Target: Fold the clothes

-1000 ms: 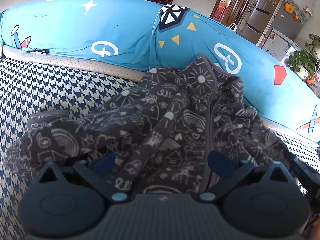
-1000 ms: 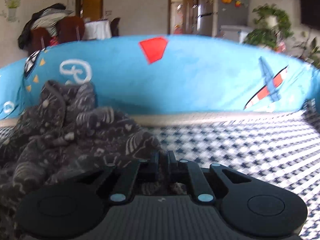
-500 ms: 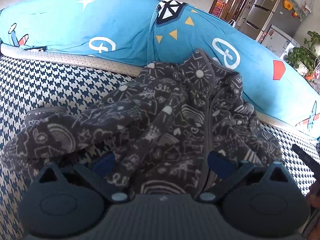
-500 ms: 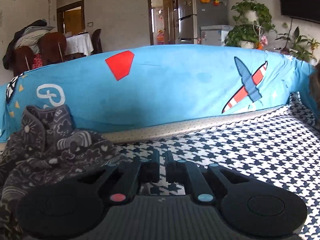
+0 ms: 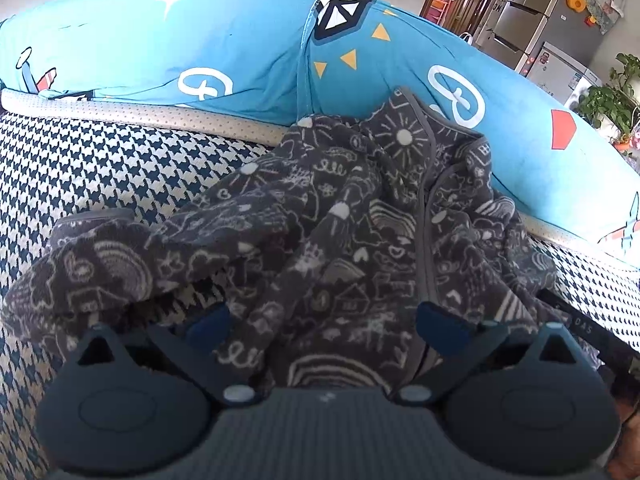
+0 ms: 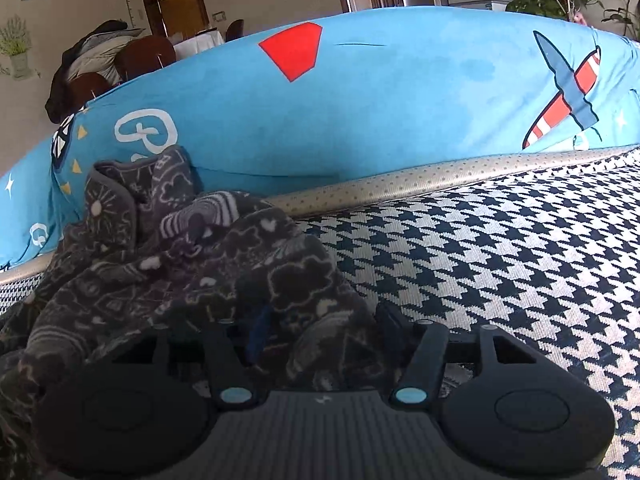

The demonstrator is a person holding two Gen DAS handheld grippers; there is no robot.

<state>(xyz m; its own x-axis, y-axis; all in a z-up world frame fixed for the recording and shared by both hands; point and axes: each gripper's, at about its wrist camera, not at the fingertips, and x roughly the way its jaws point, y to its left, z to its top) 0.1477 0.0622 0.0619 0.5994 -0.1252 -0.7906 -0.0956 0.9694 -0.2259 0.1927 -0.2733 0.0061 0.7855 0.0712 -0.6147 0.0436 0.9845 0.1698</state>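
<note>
While your left hand-held gripper (image 5: 324, 326) stands wide over the fleece jacket (image 5: 340, 232), crumpled mid-frame on the houndstooth sofa seat (image 5: 100, 172), your right hand-held gripper (image 6: 320, 330) is opening with soft doodle-print fabric between its pads, untouched.

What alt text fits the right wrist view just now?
A crumpled dark fleece jacket with white doodles bunches between the opening jaws of the right hand-held gripper, on a houndstooth cover. Behind runs a long blue cushion.

daylit room: fridge (image 5: 560, 36), doorway (image 6: 176, 8), potted plant (image 5: 612, 96)
</note>
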